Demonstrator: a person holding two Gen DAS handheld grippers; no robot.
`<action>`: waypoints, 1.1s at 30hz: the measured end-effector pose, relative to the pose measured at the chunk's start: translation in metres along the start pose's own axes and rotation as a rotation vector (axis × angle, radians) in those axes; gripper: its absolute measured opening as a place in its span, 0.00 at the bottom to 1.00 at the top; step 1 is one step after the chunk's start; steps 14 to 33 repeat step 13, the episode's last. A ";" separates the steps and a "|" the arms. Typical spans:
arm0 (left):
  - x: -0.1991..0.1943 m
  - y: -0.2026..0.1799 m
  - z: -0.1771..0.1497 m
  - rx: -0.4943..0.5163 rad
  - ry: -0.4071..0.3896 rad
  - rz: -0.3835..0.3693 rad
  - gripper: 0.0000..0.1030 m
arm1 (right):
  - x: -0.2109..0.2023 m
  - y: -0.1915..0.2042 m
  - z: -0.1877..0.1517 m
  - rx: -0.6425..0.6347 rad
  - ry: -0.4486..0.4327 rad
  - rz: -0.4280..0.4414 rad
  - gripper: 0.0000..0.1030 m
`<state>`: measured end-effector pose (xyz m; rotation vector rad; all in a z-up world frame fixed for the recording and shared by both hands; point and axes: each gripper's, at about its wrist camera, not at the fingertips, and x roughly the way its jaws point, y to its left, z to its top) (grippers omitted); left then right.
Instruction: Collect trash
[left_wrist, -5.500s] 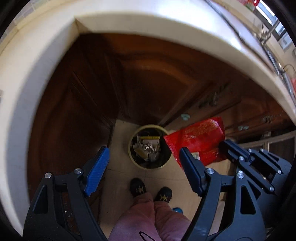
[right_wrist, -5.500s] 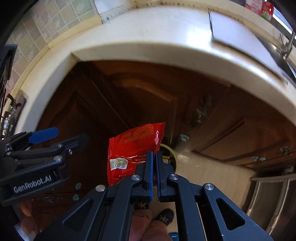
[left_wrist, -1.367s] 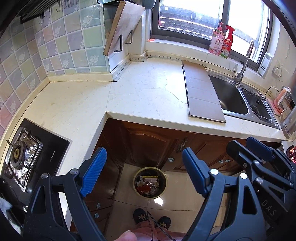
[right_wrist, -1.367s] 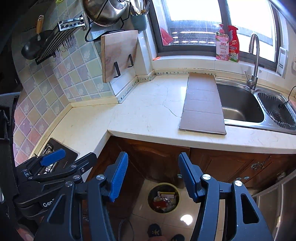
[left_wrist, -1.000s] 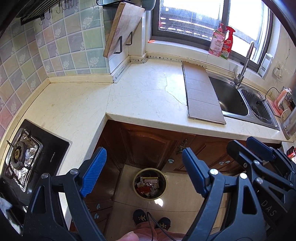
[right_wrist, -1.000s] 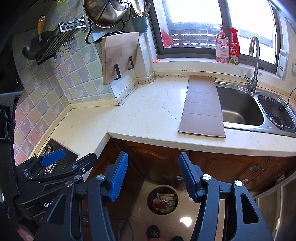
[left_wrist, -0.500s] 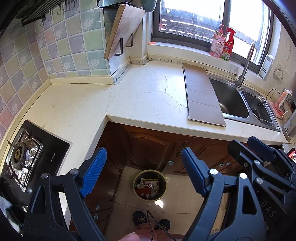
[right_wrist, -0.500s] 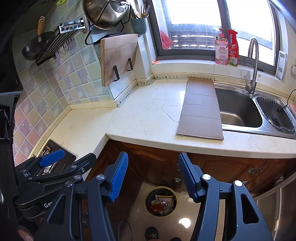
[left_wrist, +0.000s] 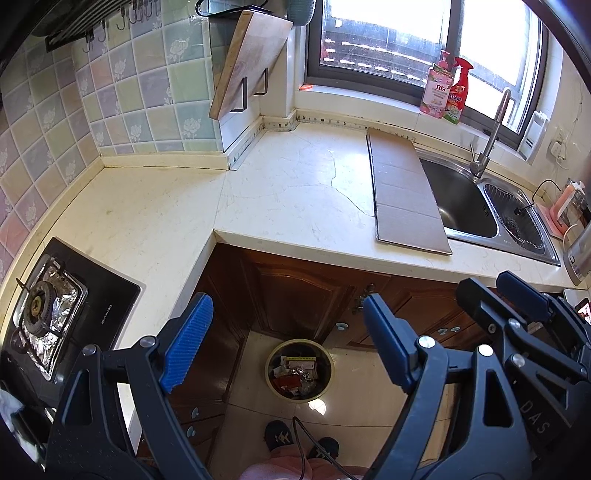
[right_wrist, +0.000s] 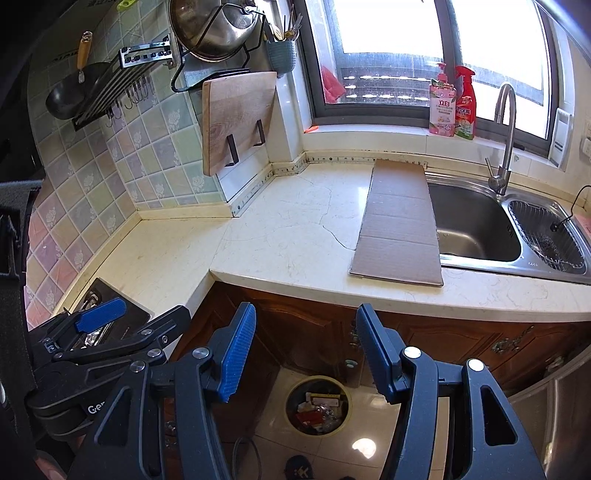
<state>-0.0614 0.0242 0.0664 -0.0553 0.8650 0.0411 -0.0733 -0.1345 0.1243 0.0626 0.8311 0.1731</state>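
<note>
Jaws of the left gripper (left_wrist: 284, 339) are standing wide apart, holding nothing; the trash bin (left_wrist: 300, 370) is sitting at six o'clock on the floor. Right gripper (right_wrist: 304, 352) is also gaping empty, bin (right_wrist: 318, 405) at six o'clock under the countertop (right_wrist: 295, 236).

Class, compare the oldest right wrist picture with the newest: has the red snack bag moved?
Yes. It left the right hand-held gripper, which is now open and empty. A red wrapper, likely that bag, now lies in the trash bin on the floor below the countertop.
</note>
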 end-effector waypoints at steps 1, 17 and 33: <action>-0.001 -0.001 -0.001 -0.001 0.001 0.001 0.79 | 0.000 0.000 0.000 0.001 0.001 0.000 0.56; -0.004 -0.008 -0.008 -0.001 0.006 -0.004 0.79 | -0.001 -0.005 0.001 0.000 0.002 0.002 0.56; -0.004 -0.008 -0.008 -0.001 0.006 -0.004 0.79 | -0.001 -0.005 0.001 0.000 0.002 0.002 0.56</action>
